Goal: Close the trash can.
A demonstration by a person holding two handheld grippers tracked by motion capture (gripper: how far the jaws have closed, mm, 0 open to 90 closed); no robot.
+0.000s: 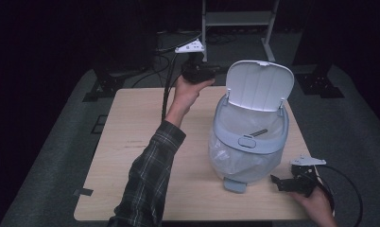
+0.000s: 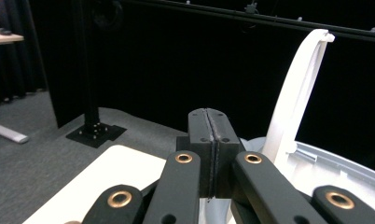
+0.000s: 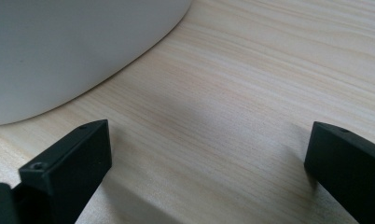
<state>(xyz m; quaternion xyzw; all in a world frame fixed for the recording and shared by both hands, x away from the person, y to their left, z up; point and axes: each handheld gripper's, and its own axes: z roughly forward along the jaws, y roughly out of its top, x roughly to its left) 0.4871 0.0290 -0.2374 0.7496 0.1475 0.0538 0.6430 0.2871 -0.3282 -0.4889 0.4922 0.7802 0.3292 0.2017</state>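
A pale grey pedal bin [image 1: 247,151] with a clear plastic liner stands on the wooden table [image 1: 131,146], its white lid [image 1: 260,85] raised upright. My left gripper [image 1: 215,70] is held up at the table's far edge, just left of the lid, jaws shut with nothing between them. In the left gripper view the shut jaws [image 2: 210,116] point past the lid's edge [image 2: 297,93] and the bin's rim [image 2: 330,163]. My right gripper [image 1: 275,180] rests low on the table at the bin's near right, open and empty [image 3: 209,144]; the bin's wall [image 3: 59,46] curves close ahead.
The bin's foot pedal [image 1: 234,185] juts toward the near table edge. A small dark object [image 1: 260,133] lies inside the liner. Black stand bases [image 1: 100,87] and a white frame [image 1: 237,19] sit on the grey floor beyond the table.
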